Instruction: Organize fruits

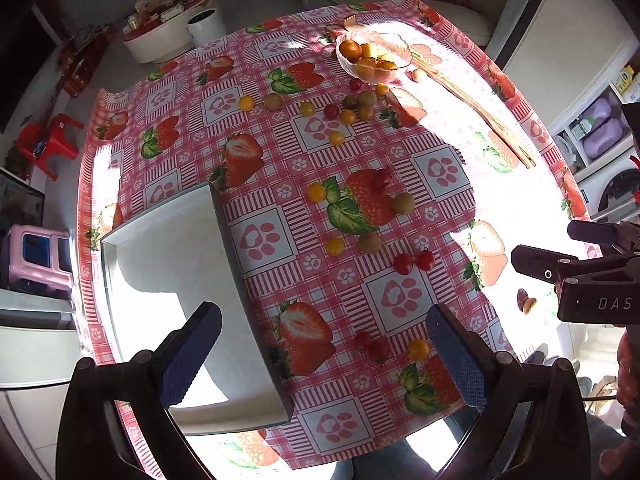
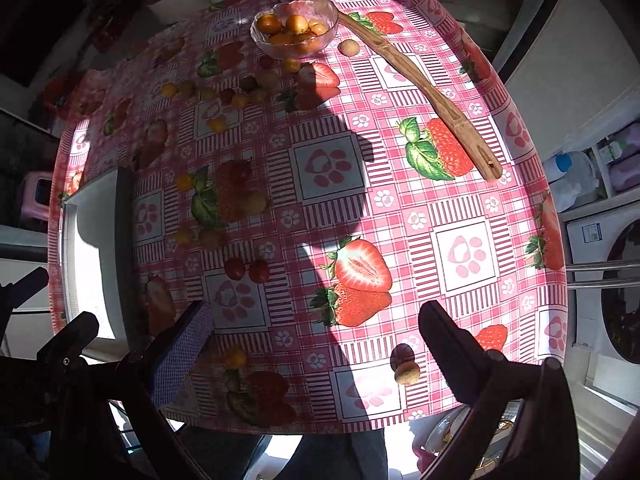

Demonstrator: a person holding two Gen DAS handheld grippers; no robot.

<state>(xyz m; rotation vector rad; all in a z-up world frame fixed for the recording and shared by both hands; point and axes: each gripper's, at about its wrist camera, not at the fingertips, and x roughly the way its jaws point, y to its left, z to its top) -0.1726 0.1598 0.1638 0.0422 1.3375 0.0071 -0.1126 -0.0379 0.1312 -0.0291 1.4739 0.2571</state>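
Several small red, yellow and brownish-green fruits lie scattered on the strawberry-print tablecloth (image 1: 400, 296). A glass bowl (image 1: 402, 44) at the far side holds several orange fruits; it also shows in the right wrist view (image 2: 332, 20). Two red fruits (image 1: 414, 262) lie mid-table, and a yellow one (image 1: 418, 350) lies near my left gripper (image 1: 324, 354), which is open and empty above the near edge. My right gripper (image 2: 316, 344) is open and empty; a brownish fruit (image 2: 406, 372) lies just left of its right finger. The right gripper shows in the left wrist view (image 1: 576, 264) at the right.
A white rectangular tray (image 1: 160, 264) lies at the near left of the table, also in the right wrist view (image 2: 92, 240). A long wooden utensil (image 2: 424, 92) lies at the far right. Stools, a low table and appliances surround the table.
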